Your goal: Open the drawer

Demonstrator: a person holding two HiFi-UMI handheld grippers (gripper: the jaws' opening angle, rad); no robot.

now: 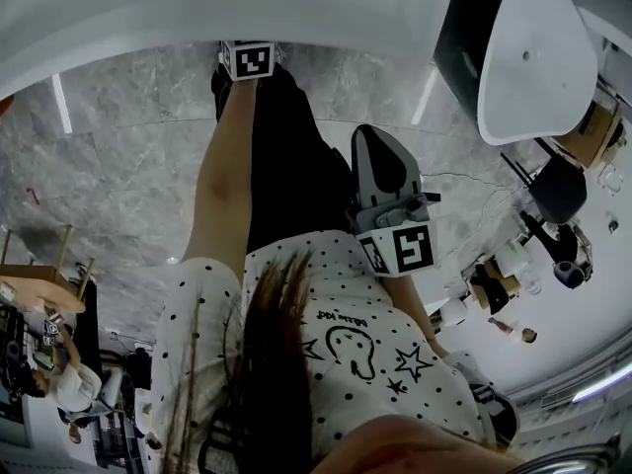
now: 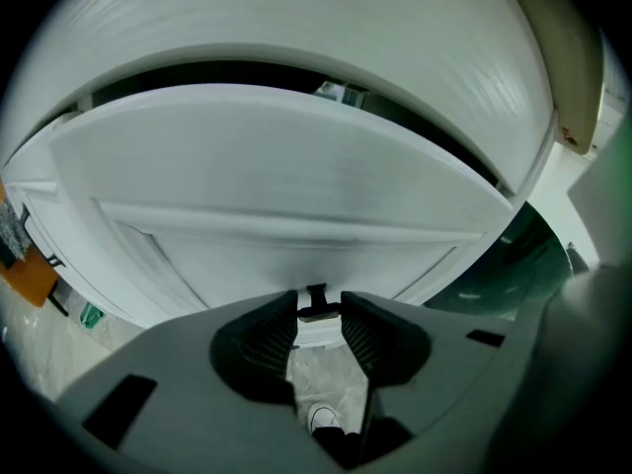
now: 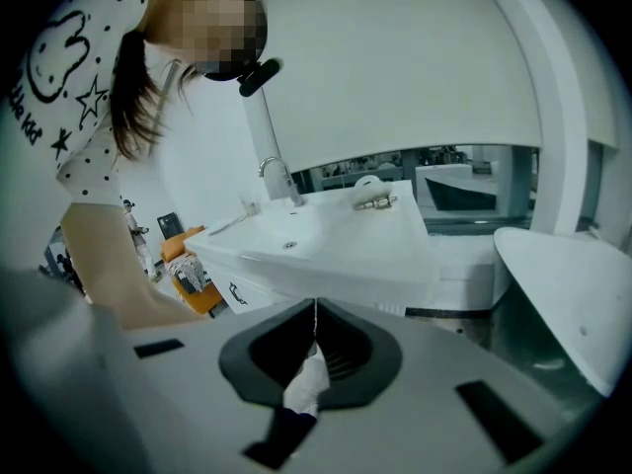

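The left gripper (image 2: 318,311) is pointing down at the white drawer (image 2: 296,176), which is filling its view from 9 to 3 o'clock. A dark gap (image 2: 197,72) is showing along the drawer's top edge. The left fingers (image 2: 367,339) are standing apart and closing on the small black handle (image 2: 316,297) at 12 o'clock. The handle's bar is spanning the space between their tips.

The right gripper (image 3: 315,316) is hanging away from the drawer. Its fingers (image 3: 341,349) are pressing together on nothing. A white sink (image 3: 296,240) and its tap (image 3: 276,176) are sitting beyond it, at 11 o'clock on a white surface (image 3: 395,265).
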